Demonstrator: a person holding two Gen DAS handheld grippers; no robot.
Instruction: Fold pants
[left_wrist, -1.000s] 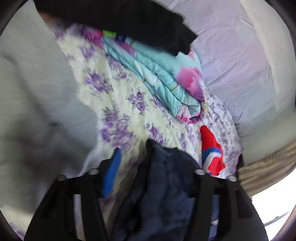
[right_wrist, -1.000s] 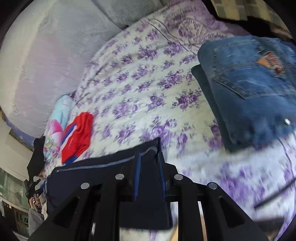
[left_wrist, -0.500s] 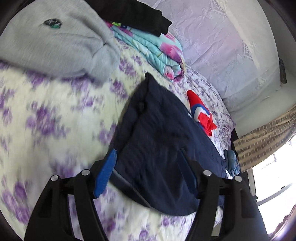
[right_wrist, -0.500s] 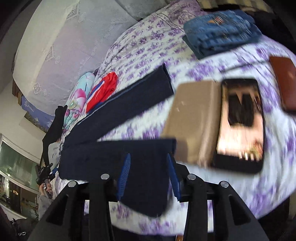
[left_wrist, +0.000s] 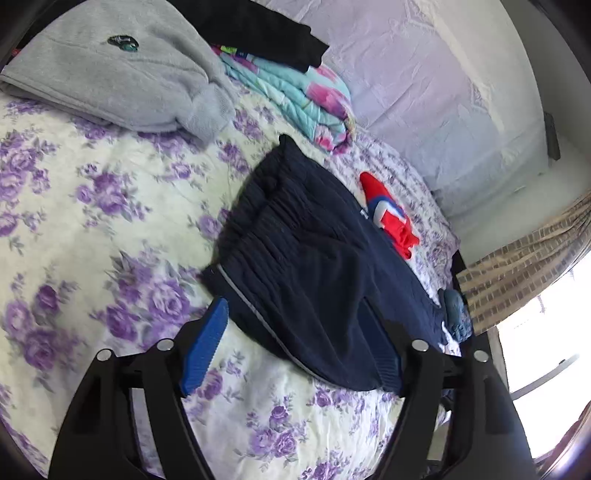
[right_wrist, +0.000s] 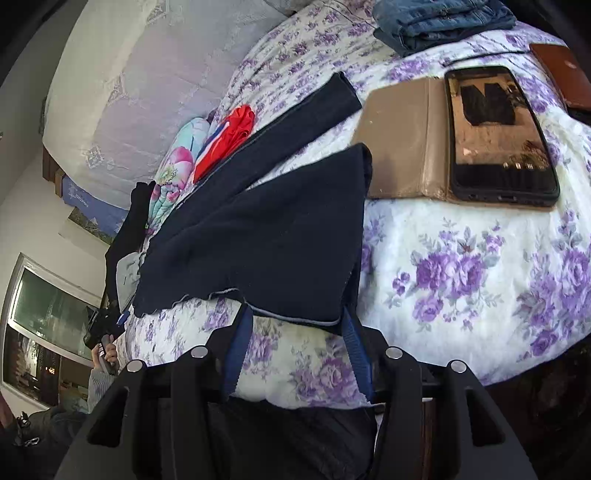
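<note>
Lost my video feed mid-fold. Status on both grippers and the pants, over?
Left gripper and right gripper open, jaws just been opening, nothing clamped. Navy pants lying on the floral bedspread, legs apart, unfolded. Phone in tan case beside one leg.

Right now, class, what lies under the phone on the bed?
The phone lies in an open tan wallet case, which rests on the floral bedspread. What the case itself covers cannot be seen.

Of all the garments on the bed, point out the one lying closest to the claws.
The dark navy pants, spread flat on the floral bedspread just ahead of the left claw. The grey sweatshirt, red shorts and folded blue jeans lie farther off.
</note>
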